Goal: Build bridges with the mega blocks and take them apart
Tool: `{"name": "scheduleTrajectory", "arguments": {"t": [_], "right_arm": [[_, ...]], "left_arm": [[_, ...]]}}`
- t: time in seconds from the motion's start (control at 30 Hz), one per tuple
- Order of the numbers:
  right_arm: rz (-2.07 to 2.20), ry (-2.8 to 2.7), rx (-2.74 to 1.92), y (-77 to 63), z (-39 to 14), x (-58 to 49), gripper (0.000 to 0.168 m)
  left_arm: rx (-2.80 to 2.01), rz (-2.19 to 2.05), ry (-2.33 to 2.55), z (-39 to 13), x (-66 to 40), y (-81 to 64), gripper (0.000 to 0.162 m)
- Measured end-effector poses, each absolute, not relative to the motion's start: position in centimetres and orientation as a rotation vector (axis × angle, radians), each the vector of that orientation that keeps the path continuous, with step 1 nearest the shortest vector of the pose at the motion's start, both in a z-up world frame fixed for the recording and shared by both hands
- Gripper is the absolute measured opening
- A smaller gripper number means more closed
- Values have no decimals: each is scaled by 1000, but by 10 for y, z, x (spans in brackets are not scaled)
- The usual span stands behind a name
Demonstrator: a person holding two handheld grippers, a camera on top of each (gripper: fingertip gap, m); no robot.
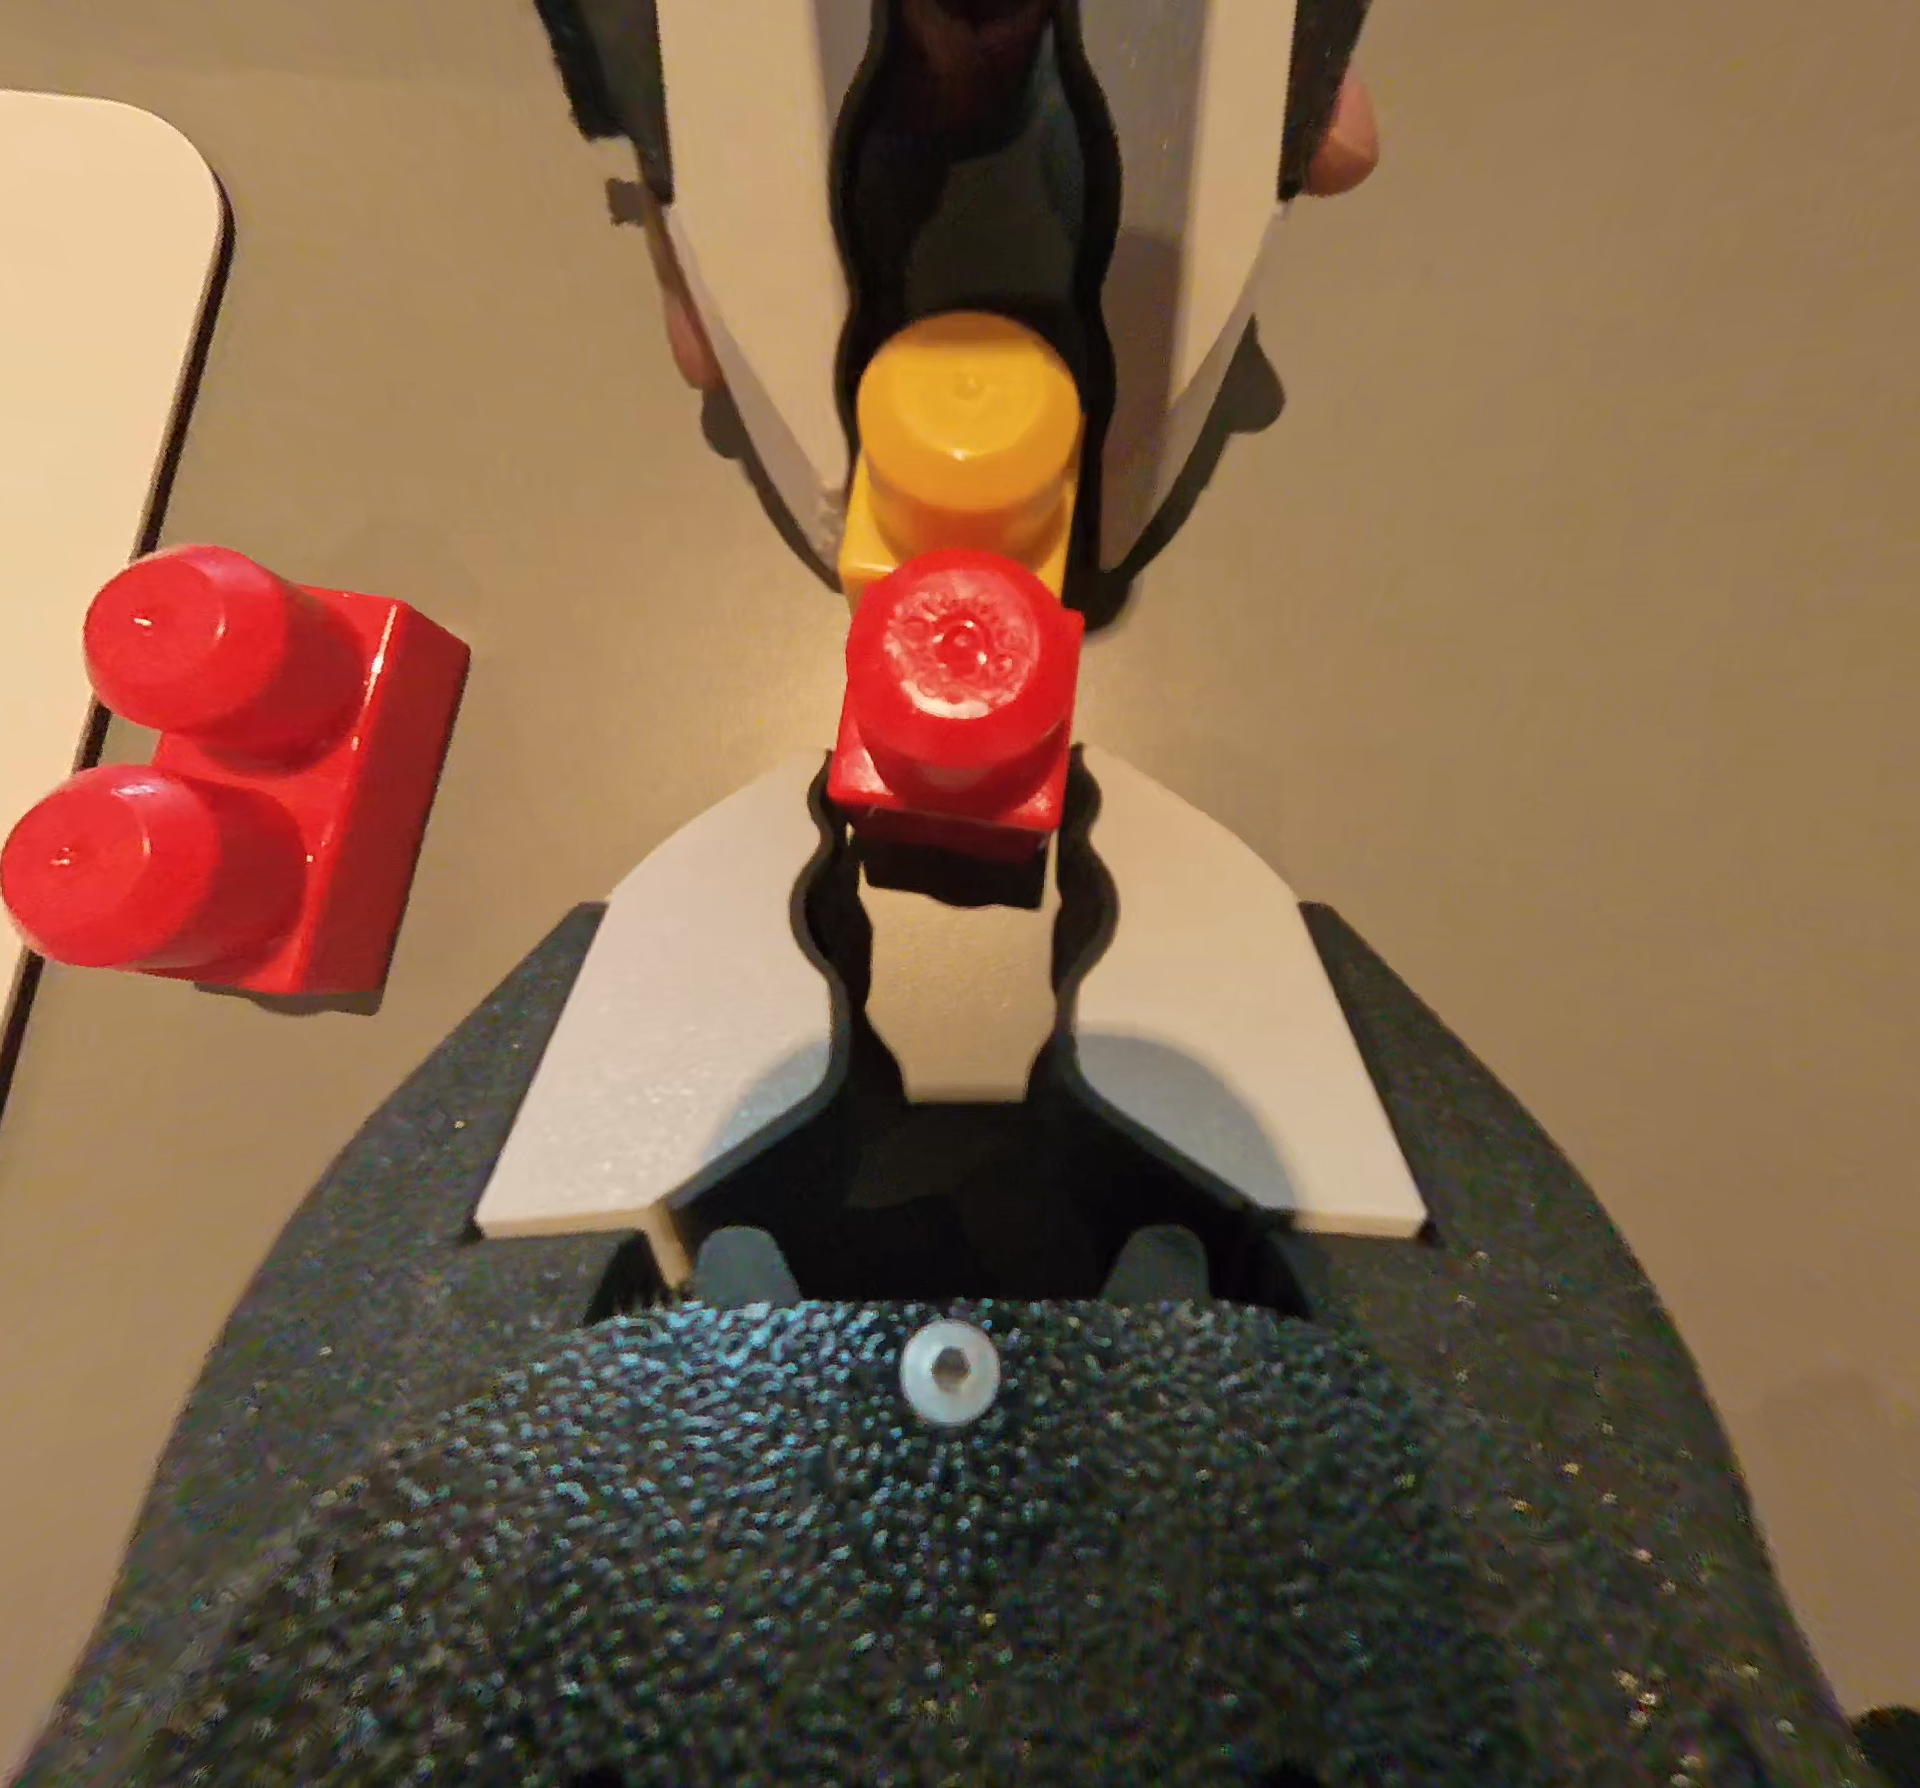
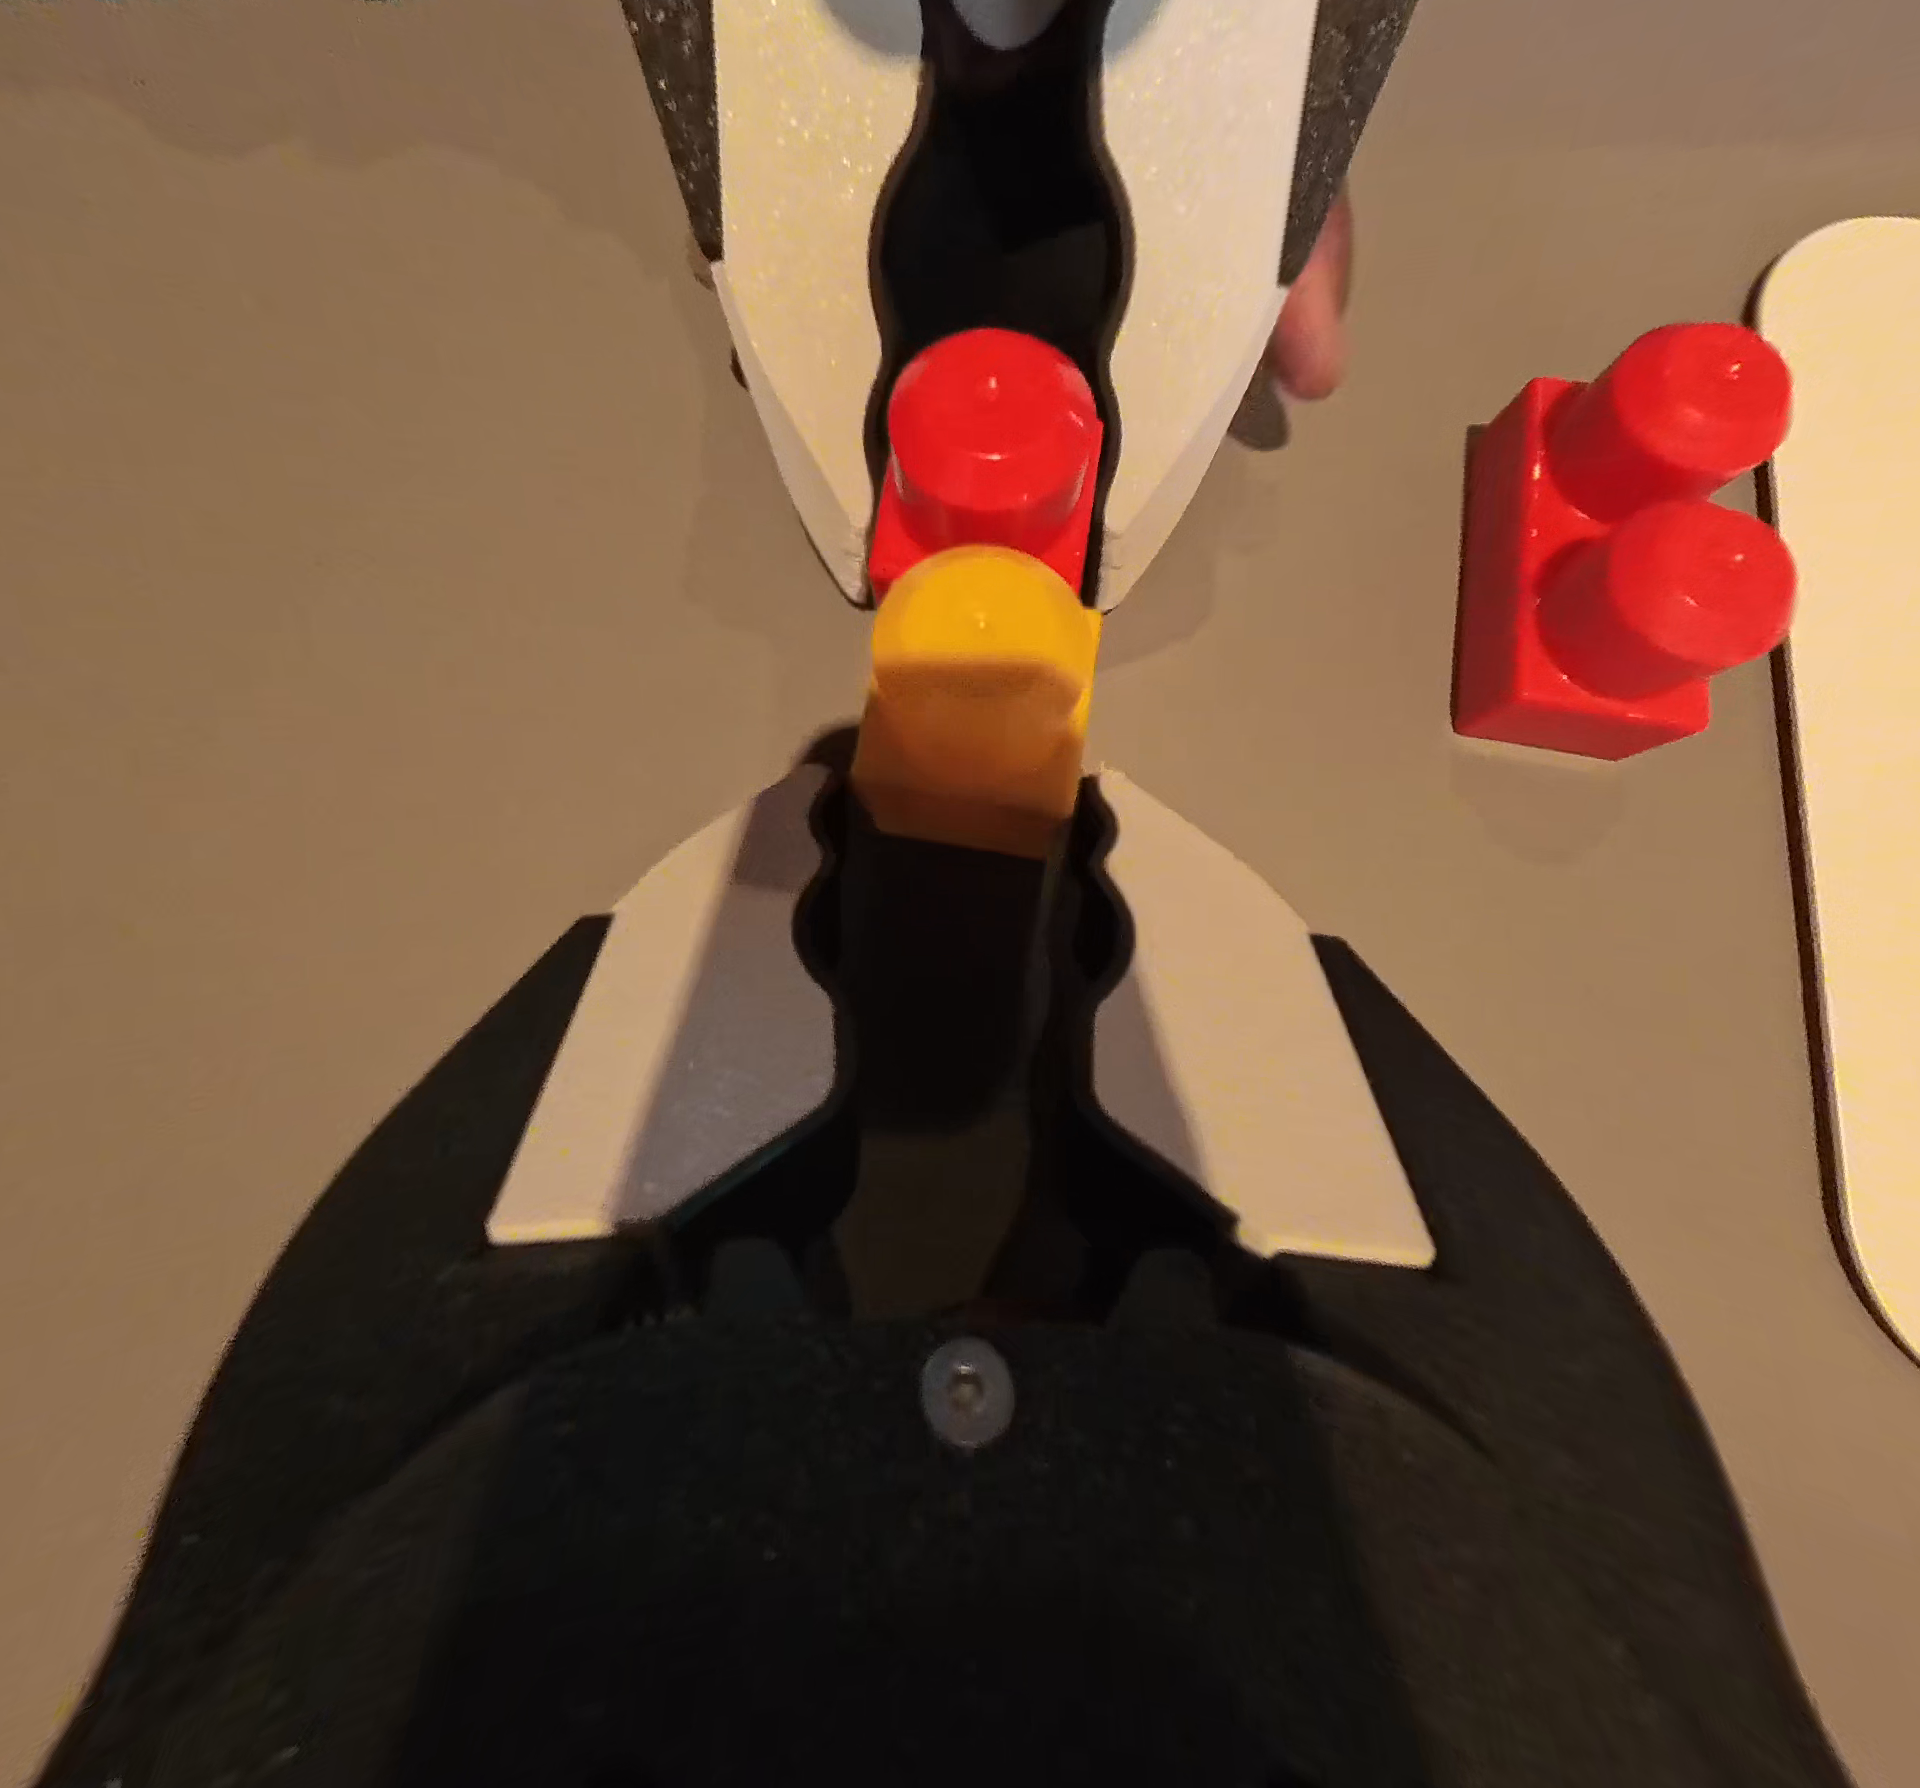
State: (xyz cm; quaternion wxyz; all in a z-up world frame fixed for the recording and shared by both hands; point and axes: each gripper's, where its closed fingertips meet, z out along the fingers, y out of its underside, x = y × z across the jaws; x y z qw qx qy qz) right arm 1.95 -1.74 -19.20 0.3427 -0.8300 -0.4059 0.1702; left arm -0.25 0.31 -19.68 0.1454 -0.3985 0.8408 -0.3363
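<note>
Two single-stud blocks held nose to nose over the bench, one per tongs.

Small red block [image 1: 951,730] pinched by its base at the tips of the left tongs [image 1: 951,808], closed onto it; small yellow block [image 2: 977,710] clamped the same way in the right tongs [image 2: 971,793]. Brought together in the middle, side by side with studs up, touching or just shy, cannot tell which: probably being set as a bridge's two piers, or just lifted apart. Held low by the bases, likely to keep studs clear. Two-stud red block [image 1: 260,782] lying free on the bench [image 1: 1558,595], off to the side, likely the span. Pale rounded board [image 1: 83,284] beyond it.
</note>
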Motion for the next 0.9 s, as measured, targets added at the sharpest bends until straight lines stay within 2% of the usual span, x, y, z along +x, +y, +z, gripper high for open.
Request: {"name": "scheduleTrajectory", "arguments": {"t": [0.13, 0.37, 0.9], "right_arm": [[438, -1060, -2135, -18, -190, 19, 54], [516, -1028, -2079, -20, -180, 18, 37], [483, -1046, -2077, -19, -181, 17, 37]], "left_arm": [[-1149, -1033, 2404, -193, -3, 2, 41], [-1109, -1024, 2423, -194, -6, 2, 37], [-1136, -1014, 2424, -194, -6, 3, 37]]}}
